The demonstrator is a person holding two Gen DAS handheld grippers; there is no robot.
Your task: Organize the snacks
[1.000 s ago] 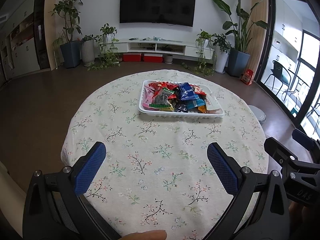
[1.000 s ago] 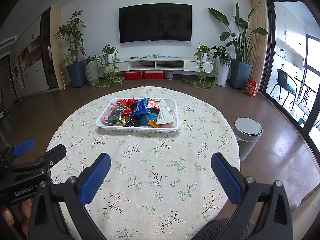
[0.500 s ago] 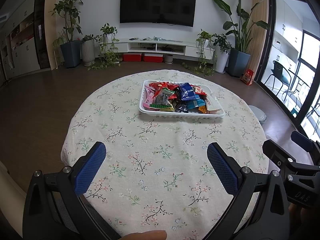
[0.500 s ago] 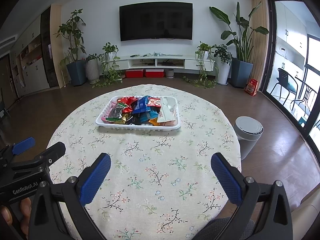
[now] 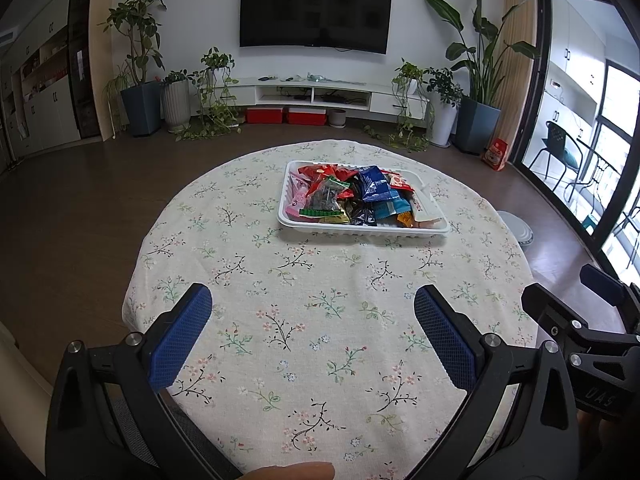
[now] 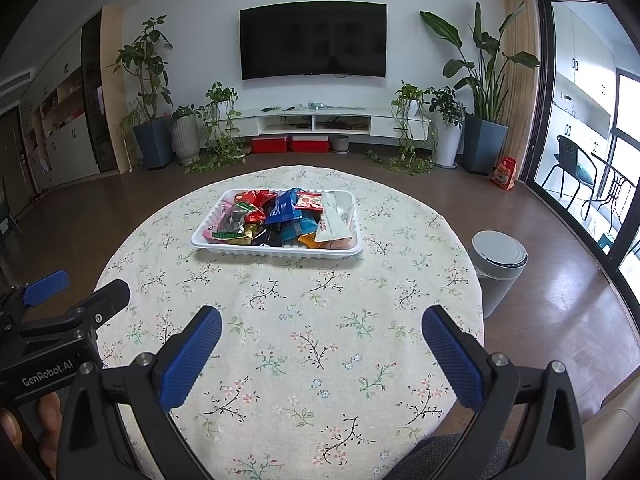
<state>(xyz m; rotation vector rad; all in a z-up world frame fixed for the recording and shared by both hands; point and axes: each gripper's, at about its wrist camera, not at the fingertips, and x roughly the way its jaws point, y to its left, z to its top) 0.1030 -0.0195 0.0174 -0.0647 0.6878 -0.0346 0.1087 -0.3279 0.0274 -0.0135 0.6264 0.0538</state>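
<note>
Left gripper (image 5: 313, 318): jaws wide apart, nothing between them; it hangs over the near part of the table, blue pads facing each other.
Right gripper (image 6: 322, 340): jaws wide apart as well, holding nothing; it sits over the near edge of the table, beside the left one.
Each in the other's view: the right gripper shows at the right edge of the left wrist view, the left gripper at the left edge of the right wrist view, so the two are side by side and apart.
Tray (image 5: 362, 232): white, rectangular, straight ahead of both grippers and well apart from them, on the far half of the table; ahead and a little right of the left gripper, ahead and a little left of the right one.
Snacks (image 6: 288, 204): a mixed heap of small packets in the tray, red, blue, green, gold, black and white, overlapping one another; none lies outside the tray.
Table (image 5: 280, 280): round, under a pale cloth with small flower sprigs; bare cloth lies between the grippers and the tray.
Bin (image 6: 497, 268): grey, lidded, on the floor beyond the table's right edge, ahead and right of the right gripper.
Fingers (image 6: 48, 416): on the left gripper's handle, at the lower left of the right wrist view.
TV (image 6: 313, 41): dark, on the far wall, straight ahead.
</note>
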